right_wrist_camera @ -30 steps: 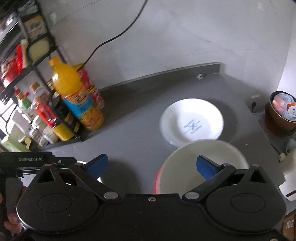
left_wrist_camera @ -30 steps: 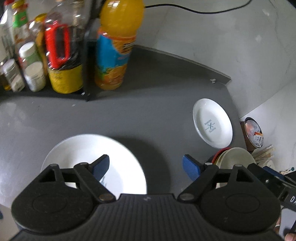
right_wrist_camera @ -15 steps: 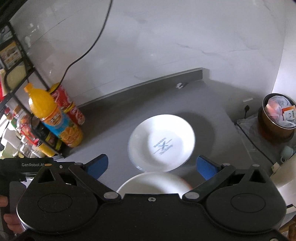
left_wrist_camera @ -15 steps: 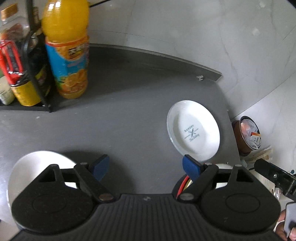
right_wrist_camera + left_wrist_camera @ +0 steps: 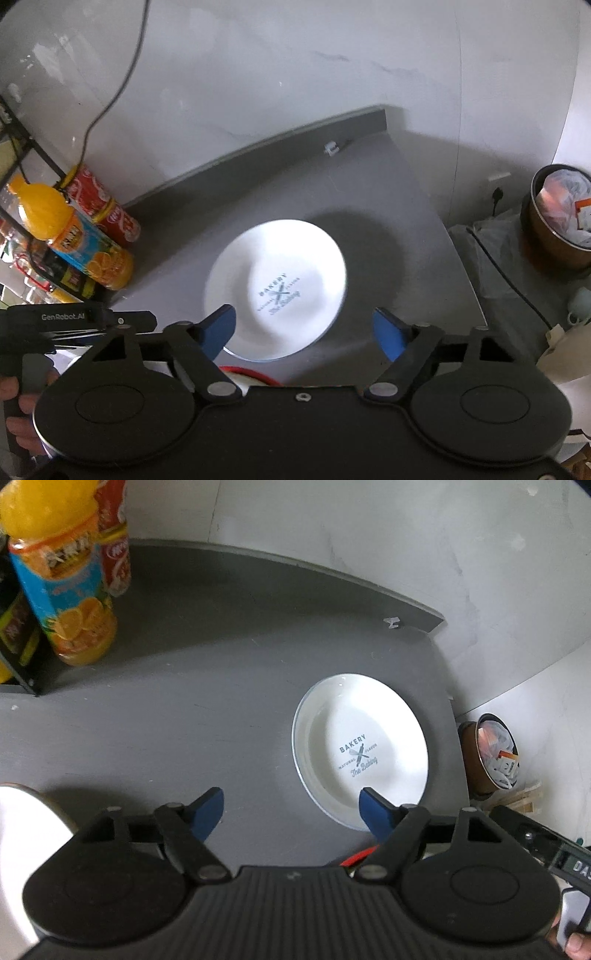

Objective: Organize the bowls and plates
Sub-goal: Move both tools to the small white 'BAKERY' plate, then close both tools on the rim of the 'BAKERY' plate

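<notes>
Grey countertop [image 5: 229, 686] against a pale marble wall. White bakery plate [image 5: 364, 753] lies flat toward 3 o'clock on it, near the right edge. Left gripper [image 5: 291, 814] hovers spread wide, empty, its right fingertip over the plate's near rim. Right gripper [image 5: 306, 330] also released, holding nothing, plate at its 12 o'clock. Red-rimmed bowl [image 5: 251, 374] peeks beneath it at 6. Second white plate [image 5: 26, 834] at 9 o'clock. Orange juice bottle [image 5: 64, 583] and red can [image 5: 116, 554] at 10; waste bin [image 5: 561, 218] off the counter at 3.

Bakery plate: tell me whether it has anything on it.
Empty. The bakery plate lies flat on the grey counter; its printed logo and white surface show fully in both wrist views, with nothing resting on them.
</notes>
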A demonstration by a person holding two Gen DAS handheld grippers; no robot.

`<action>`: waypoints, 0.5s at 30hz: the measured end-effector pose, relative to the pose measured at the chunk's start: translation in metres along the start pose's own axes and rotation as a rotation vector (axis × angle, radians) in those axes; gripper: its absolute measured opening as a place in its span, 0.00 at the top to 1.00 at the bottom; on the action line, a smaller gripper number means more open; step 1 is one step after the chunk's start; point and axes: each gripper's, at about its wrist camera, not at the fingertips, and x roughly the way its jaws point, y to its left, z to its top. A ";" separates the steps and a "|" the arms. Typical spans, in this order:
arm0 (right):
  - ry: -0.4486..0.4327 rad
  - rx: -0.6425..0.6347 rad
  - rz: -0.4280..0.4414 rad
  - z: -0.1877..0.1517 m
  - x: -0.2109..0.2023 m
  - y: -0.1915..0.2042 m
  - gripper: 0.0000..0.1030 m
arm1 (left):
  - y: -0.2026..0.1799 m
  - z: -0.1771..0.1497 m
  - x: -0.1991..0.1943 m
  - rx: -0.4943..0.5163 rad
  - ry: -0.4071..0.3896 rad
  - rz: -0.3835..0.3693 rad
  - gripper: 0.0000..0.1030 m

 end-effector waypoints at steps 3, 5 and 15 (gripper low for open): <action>0.032 0.010 0.001 0.005 0.016 -0.011 0.30 | 0.000 0.005 0.016 -0.033 0.015 0.004 0.38; 0.054 0.011 -0.001 0.008 0.028 -0.017 0.32 | 0.000 0.008 0.028 -0.054 0.034 0.006 0.45; 0.167 -0.006 -0.005 0.012 0.085 -0.035 0.44 | 0.002 0.015 0.076 -0.119 0.083 -0.009 0.67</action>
